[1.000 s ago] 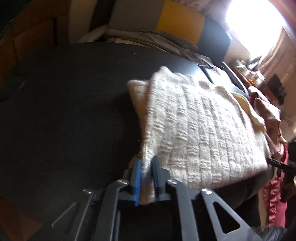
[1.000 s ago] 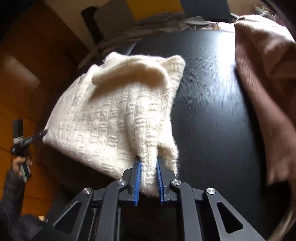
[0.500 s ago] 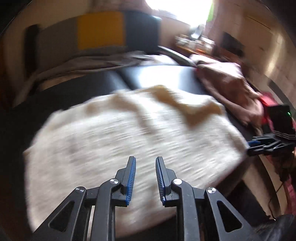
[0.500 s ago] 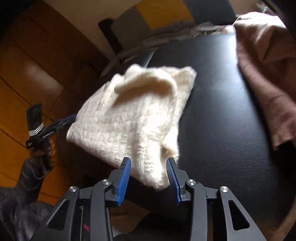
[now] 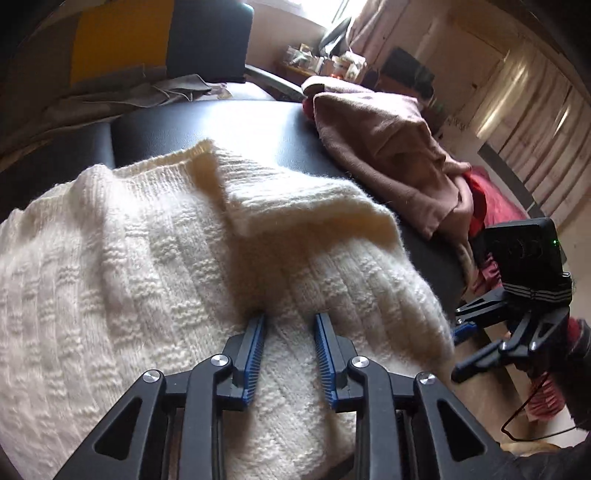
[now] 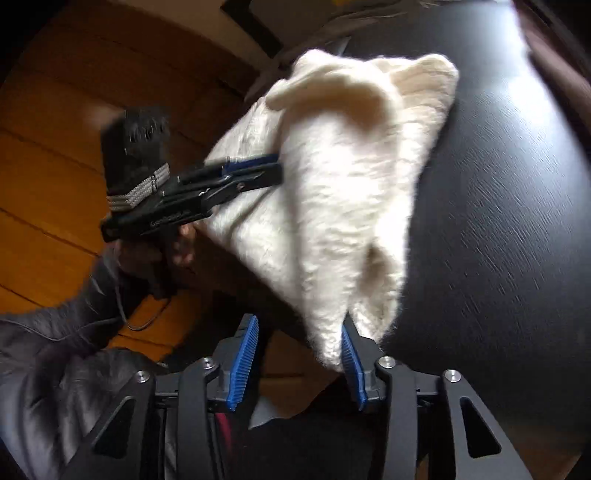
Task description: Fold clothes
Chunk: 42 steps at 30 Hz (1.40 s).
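Note:
A cream knitted sweater [image 5: 184, 258] lies folded on the black table [image 5: 258, 125], one flap turned over on top. My left gripper [image 5: 290, 321] hovers over the knit, jaws opening, with nothing pinched between the pads. In the right wrist view the sweater [image 6: 351, 166] overhangs the table [image 6: 498, 221] edge, and its near corner droops against the right-hand pad [image 6: 349, 347] of my right gripper [image 6: 299, 325]. That gripper is open and not clamping. The left gripper [image 6: 275, 168] shows at the sweater's left edge. The right gripper [image 5: 460, 350] shows beyond the sweater's right corner.
A pink-brown garment [image 5: 388, 147] is heaped on the table's far right, with red cloth [image 5: 491, 206] beyond it. A couch with a yellow cushion [image 5: 118, 33] and grey fabric stands behind. A wooden floor [image 6: 55, 166] lies left of the table, under a dark sleeve [image 6: 55, 369].
Both grippers have let go of the sweater's edge and opened. The left one has swung round from the sweater's side to over its top. The right one has drawn back slightly.

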{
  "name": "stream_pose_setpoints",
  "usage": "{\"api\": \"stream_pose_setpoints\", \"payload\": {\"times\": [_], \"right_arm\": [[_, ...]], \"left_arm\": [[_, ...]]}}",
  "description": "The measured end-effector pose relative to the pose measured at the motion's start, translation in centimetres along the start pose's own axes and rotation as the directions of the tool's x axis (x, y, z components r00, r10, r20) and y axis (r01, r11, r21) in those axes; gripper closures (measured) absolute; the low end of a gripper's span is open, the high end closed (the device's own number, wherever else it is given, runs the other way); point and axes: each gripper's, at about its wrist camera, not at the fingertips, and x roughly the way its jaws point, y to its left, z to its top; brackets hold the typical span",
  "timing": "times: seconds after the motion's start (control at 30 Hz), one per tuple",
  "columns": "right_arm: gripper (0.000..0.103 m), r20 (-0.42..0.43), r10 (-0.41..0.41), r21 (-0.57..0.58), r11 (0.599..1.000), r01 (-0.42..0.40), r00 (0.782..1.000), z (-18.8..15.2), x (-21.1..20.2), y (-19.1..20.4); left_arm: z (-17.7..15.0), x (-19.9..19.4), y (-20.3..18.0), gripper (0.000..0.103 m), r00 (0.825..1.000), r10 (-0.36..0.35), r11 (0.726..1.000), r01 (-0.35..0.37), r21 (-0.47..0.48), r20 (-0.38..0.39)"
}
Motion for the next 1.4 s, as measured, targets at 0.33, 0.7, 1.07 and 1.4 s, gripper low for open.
{"api": "stream_pose_setpoints", "payload": {"times": [0.33, 0.7, 1.07, 1.4], "right_arm": [[0.021, 0.347, -0.422, -0.069, 0.879, 0.471, 0.838, 1.4, -5.3, 4.8], [0.025, 0.404, -0.632, -0.305, 0.589, 0.748, 0.662, 10.3, 4.0, 7.0], [0.081, 0.362, -0.528, 0.243, 0.849, 0.469, 0.769, 13.4, -0.8, -2.9], [0.03, 0.481, -0.556, 0.119, 0.807, 0.578, 0.678, 13.2, -0.8, 4.4]], "left_arm": [[-0.6, -3.7, 2.1, 0.076, 0.991, 0.098, 0.989, -0.086, -0.124, 0.096], [-3.6, -6.1, 5.4, 0.075, 0.945, 0.303, 0.95, -0.29, -0.113, 0.124], [-9.2, -8.2, 6.3, 0.075, 0.966, 0.225, 0.951, -0.19, -0.243, 0.126], [-14.4, -21.4, 17.8, 0.061, 0.88, 0.378, 0.84, -0.196, -0.506, 0.287]]}}
